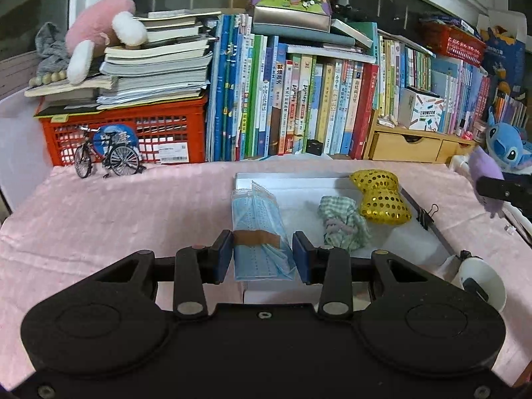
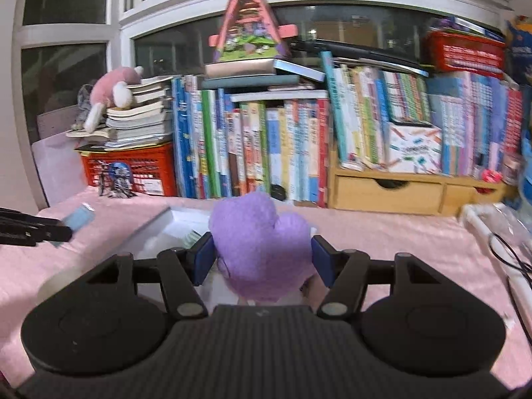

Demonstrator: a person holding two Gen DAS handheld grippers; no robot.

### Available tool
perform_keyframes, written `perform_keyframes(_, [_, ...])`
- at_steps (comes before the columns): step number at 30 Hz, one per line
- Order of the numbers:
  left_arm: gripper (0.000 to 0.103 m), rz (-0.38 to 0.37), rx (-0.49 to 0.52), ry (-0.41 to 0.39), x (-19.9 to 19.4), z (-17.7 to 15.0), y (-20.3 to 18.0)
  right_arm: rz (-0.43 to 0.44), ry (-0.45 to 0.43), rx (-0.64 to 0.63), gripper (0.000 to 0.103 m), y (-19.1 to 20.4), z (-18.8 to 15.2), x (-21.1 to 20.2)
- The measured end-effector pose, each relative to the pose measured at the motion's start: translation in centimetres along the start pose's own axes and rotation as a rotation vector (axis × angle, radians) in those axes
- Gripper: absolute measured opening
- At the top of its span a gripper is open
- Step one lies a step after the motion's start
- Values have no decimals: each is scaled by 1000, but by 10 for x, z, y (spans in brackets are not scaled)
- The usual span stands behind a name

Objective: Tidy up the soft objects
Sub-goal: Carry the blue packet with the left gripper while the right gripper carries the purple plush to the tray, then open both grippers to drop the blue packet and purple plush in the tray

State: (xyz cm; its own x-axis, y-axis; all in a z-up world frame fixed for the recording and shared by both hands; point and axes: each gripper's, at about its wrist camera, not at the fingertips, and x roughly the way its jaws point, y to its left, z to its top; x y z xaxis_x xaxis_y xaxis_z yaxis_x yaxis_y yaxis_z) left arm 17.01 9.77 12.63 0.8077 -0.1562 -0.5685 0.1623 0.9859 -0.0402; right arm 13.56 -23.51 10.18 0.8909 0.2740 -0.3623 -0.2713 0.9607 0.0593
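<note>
My left gripper is shut on a pack of blue face masks bound with a brown band, held above the white tray. In the tray lie a green checked cloth and a gold sequined bow. My right gripper is shut on a purple plush toy over the pink table cover, beside the tray. The same toy shows at the right edge of the left wrist view. The mask pack and the other gripper appear at the left of the right wrist view.
A model bicycle and a red crate stand at the back left, with rows of books and wooden drawers behind. A blue plush sits at the far right. A binder clip and white cup lie right of the tray.
</note>
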Motion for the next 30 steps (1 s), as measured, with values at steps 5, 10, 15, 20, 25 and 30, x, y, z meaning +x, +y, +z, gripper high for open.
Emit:
perform_keyframes(5, [37, -5, 12, 13, 15, 17, -4, 40, 21, -6, 65, 15, 17, 20])
perform_keyframes(10, [37, -27, 10, 37, 32, 33, -7, 73, 62, 37, 65, 24, 33, 44])
perform_keyframes(15, [37, -51, -4, 79, 56, 46, -7, 105, 121, 98, 65, 29, 46, 75])
perform_keyframes(20, [37, -61, -2, 126, 89, 57, -10, 131, 196, 171, 65, 31, 57, 117])
perform_keyframes(25, [37, -71, 7, 177, 129, 66, -11, 131, 290, 202, 65, 30, 61, 162])
perform_keyframes(30, [37, -111, -23, 190, 162, 70, -8, 117, 364, 226, 65, 27, 59, 198])
